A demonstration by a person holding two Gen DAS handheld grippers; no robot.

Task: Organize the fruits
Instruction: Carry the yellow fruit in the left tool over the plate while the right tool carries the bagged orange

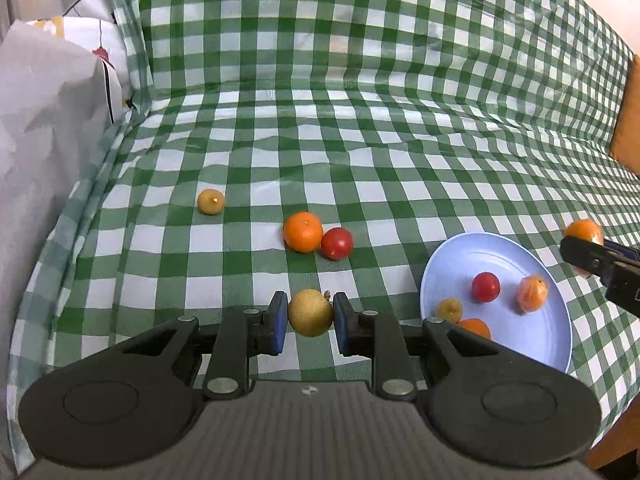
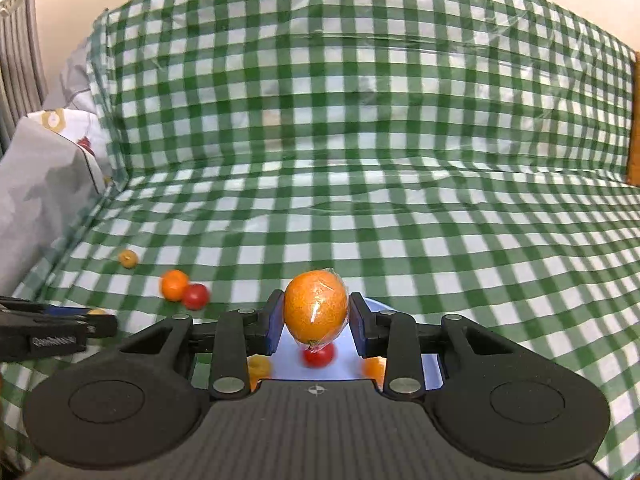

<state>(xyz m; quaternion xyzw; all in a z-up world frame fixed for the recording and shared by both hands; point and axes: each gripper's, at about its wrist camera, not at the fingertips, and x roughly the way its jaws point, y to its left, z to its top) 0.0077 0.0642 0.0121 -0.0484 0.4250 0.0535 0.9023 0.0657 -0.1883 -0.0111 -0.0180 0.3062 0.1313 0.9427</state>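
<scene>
My left gripper (image 1: 310, 322) is shut on a yellow-brown round fruit (image 1: 310, 313), just above the checked cloth. My right gripper (image 2: 316, 320) is shut on a plastic-wrapped orange (image 2: 316, 306) and holds it above the pale blue plate (image 2: 288, 340); it shows at the right edge of the left wrist view (image 1: 584, 236). The plate (image 1: 500, 252) holds a red tomato (image 1: 485, 287), a wrapped orange (image 1: 532, 294), a small yellow fruit (image 1: 449, 309) and an orange (image 1: 475, 327). On the cloth lie an orange (image 1: 303, 231), a red tomato (image 1: 337, 243) and a yellow fruit (image 1: 211, 201).
A green-and-white checked cloth (image 1: 360, 120) covers the seat and backrest. A grey and patterned pillow (image 1: 48, 120) stands at the left. An orange cushion (image 1: 628, 120) is at the far right. The left gripper shows at the left edge of the right wrist view (image 2: 96, 322).
</scene>
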